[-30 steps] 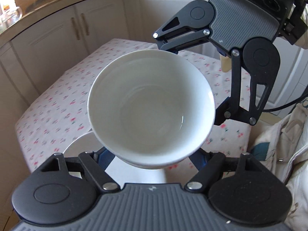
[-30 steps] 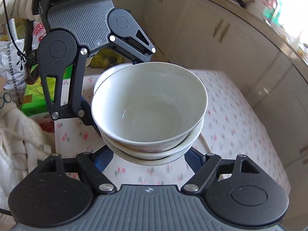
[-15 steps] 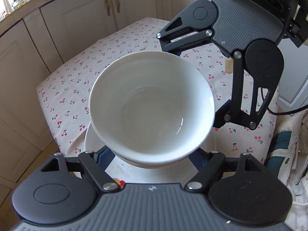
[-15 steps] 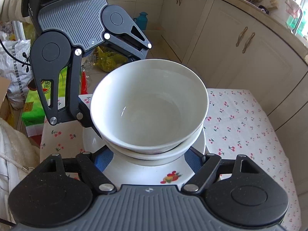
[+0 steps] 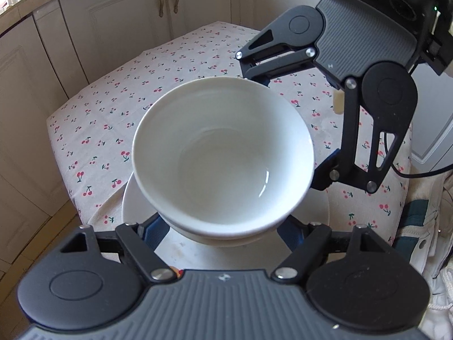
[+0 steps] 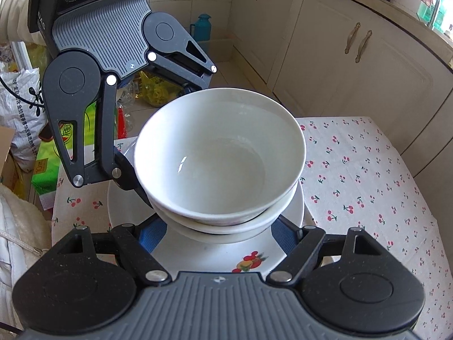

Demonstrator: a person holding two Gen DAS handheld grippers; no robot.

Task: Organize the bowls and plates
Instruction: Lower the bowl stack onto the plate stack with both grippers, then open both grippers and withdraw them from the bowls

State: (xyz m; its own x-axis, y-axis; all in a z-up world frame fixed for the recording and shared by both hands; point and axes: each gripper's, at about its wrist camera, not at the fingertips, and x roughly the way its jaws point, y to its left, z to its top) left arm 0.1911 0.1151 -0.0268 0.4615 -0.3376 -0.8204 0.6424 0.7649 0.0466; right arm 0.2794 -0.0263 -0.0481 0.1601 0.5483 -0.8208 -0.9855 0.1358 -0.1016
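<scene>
Through the left wrist camera, your left gripper (image 5: 223, 226) clamps the stacked white bowls (image 5: 223, 153) over the plate (image 5: 136, 198) on the cherry-print tablecloth (image 5: 113, 107).

Through the right wrist camera, your right gripper (image 6: 218, 229) clamps the same stack opposite; cupboards (image 6: 354, 65) stand behind.

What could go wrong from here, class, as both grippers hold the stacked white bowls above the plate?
1. The upper white ceramic bowl sits loose in the lower bowl; tilting could slide it off.
2. The fruit-patterned white plate lies near the corner of the cherry-print tablecloth; a hard landing could nudge it over.
</scene>
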